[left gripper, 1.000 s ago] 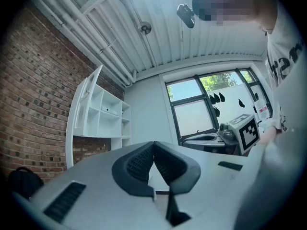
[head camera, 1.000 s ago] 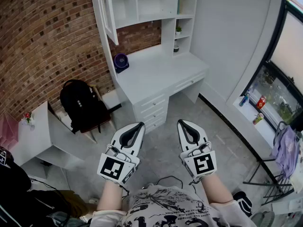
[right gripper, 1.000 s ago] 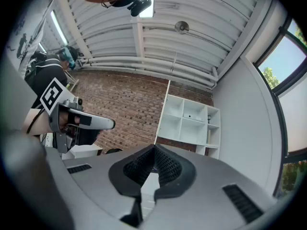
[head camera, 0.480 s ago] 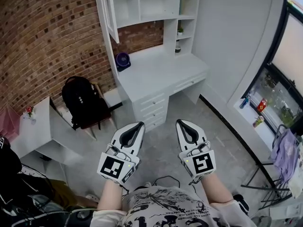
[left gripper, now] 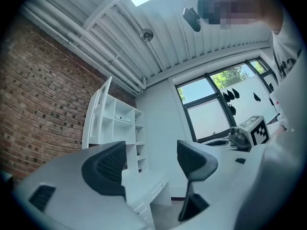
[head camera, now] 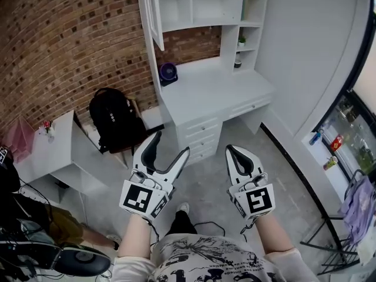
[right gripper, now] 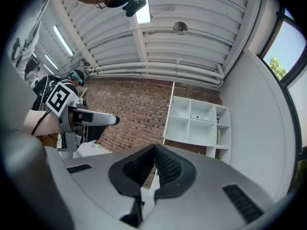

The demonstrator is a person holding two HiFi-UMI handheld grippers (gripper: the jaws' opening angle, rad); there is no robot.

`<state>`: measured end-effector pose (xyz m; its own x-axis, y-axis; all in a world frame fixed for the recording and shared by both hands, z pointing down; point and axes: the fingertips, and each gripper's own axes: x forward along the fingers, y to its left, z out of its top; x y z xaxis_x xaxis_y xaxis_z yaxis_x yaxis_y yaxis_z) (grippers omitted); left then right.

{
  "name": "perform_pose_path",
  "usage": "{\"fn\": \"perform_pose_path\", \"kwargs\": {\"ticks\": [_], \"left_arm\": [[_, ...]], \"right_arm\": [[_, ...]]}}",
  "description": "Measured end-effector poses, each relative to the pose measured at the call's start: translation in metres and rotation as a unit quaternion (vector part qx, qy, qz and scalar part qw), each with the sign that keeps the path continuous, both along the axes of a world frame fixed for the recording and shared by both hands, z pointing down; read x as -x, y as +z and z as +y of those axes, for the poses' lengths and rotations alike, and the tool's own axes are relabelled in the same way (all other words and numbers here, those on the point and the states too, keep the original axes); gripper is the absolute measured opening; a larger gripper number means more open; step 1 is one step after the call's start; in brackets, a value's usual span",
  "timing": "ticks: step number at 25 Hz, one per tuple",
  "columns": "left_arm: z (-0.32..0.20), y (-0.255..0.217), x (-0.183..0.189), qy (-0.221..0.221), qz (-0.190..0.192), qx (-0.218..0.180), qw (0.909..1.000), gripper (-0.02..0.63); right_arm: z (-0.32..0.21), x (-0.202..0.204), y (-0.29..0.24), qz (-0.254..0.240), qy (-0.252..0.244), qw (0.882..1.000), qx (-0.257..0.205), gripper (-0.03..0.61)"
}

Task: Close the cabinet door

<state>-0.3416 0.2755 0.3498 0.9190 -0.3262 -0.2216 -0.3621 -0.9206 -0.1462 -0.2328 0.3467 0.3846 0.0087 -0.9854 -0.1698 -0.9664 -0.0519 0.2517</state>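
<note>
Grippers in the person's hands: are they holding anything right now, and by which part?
Nothing is held. The left gripper has its jaws opening with only air between them; the right gripper is shut and empty.

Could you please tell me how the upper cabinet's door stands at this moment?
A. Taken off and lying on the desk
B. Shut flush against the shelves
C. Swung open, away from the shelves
C: the cabinet door stands swung out from the left edge of the shelf unit, so the compartments behind it are uncovered.
</note>
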Motion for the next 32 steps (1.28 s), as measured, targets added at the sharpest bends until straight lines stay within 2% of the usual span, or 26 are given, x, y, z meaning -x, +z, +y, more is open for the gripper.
{"fn": "perform_pose_path", "kwargs": {"ticks": [6,12,23,28,32], "left_arm": [[-0.063,-0.004,-0.012,-0.001,-0.002,-0.008,1.0000,0.322],[-0.171,-0.014,-0.043,0.006,0.016,-0.014,0.9998,0.322],[-0.393,-0.091,-0.084,0.031,0.032,-0.063,0.9970,0.321],[-0.461,-0.127,-0.109,0.049,0.038,-0.085,0.9944,0.321],[-0.493,-0.172,-0.126,0.070,0.061,-0.104,0.9903,0.321]], "right_arm": [[-0.064,-0.007,-0.008,0.015,-0.012,1.000,-0.003,0.015],[-0.167,-0.033,-0.017,0.038,-0.014,0.999,-0.011,0.015],[-0.394,-0.083,-0.074,0.045,0.005,0.998,-0.050,0.015],[-0.462,-0.109,-0.087,0.042,0.013,0.998,-0.050,0.015],[-0.496,-0.125,-0.103,0.038,0.012,0.998,-0.055,0.015]]}}
